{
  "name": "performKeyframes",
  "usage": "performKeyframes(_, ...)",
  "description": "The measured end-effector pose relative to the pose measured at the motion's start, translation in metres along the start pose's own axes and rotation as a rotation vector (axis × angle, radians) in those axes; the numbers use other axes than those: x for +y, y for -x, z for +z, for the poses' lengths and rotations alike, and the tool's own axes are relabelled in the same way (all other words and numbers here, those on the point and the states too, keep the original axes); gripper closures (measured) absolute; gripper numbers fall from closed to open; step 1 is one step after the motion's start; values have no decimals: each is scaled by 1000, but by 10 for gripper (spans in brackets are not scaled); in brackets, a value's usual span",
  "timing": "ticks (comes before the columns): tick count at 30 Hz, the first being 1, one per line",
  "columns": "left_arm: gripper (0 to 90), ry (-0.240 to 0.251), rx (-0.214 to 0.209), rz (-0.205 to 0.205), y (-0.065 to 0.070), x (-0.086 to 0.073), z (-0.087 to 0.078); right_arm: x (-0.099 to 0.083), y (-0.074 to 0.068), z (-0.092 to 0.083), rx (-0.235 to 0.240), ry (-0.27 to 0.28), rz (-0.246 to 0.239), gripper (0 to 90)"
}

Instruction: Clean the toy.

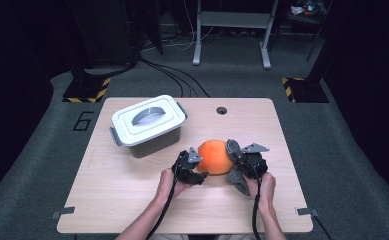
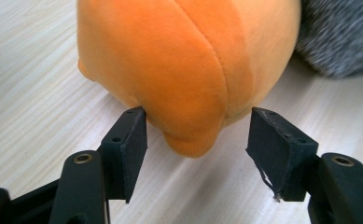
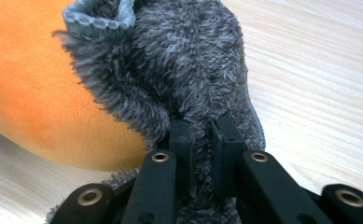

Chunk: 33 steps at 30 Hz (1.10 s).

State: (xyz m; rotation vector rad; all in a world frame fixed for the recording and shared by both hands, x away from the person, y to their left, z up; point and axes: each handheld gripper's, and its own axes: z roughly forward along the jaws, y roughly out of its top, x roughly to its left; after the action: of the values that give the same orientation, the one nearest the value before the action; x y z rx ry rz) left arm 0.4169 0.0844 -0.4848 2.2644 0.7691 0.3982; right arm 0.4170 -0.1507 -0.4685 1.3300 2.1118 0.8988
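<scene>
Near the front middle of the wooden surface (image 1: 132,200) lies an orange plush toy (image 1: 215,156) with a fuzzy grey part (image 1: 233,148) wrapped along its right side, between the two hands. The right claw (image 3: 201,135) is clamped tight on a fold of that grey fabric. The left claw (image 2: 198,135) stands parted, its pads either side of a small orange nub at the toy's near end; one pad seems to brush the plush, but nothing is pinched.

This looks like a step of peeling or pulling the grey cover from the orange body. Next, the left claw likely needs to close on the nub to anchor the toy while the right draws the grey away.

The toy's long axis seems to run roughly left to right across the surface, the grey end toward the right hand. A lidded white-and-grey box (image 1: 148,125) sits behind, to the left, well apart.
</scene>
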Motion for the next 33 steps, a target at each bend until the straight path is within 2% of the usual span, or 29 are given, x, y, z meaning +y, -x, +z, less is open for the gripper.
performKeyframes(2,495,-9,19,14,2,1,4,0,0,0,-2,3,-6,806)
performKeyframes(4,606,2,12,5,1,1,3,0,-1,-1,-1,8,-10,806)
performKeyframes(6,681,15,-3,-24,0,1,2,0,-1,-3,-4,23,-5,806)
performKeyframes(8,711,25,-28,-59,-3,1,0,0,-1,-6,-3,35,-12,807)
performKeyframes(13,729,52,-91,-134,-6,7,-6,4,-7,-19,20,76,-28,807)
performKeyframes(16,729,57,-113,-146,-6,12,-10,9,-16,-27,30,98,-56,807)
performKeyframes(21,728,65,-158,-195,-4,16,-11,20,-35,-39,64,127,-120,807)
performKeyframes(24,727,60,-168,-200,-5,16,-10,24,-47,-37,72,105,-165,806)
performKeyframes(25,727,51,-168,-196,-5,15,-10,24,-51,-34,65,93,-162,807)
performKeyframes(26,726,52,-162,-194,-6,15,-9,24,-52,-31,58,83,-182,807)
performKeyframes(28,724,58,-164,-204,-7,13,-8,24,-53,-26,52,72,-175,807)
performKeyframes(33,723,55,-163,-200,-10,11,-6,22,-50,-20,27,58,-172,808)
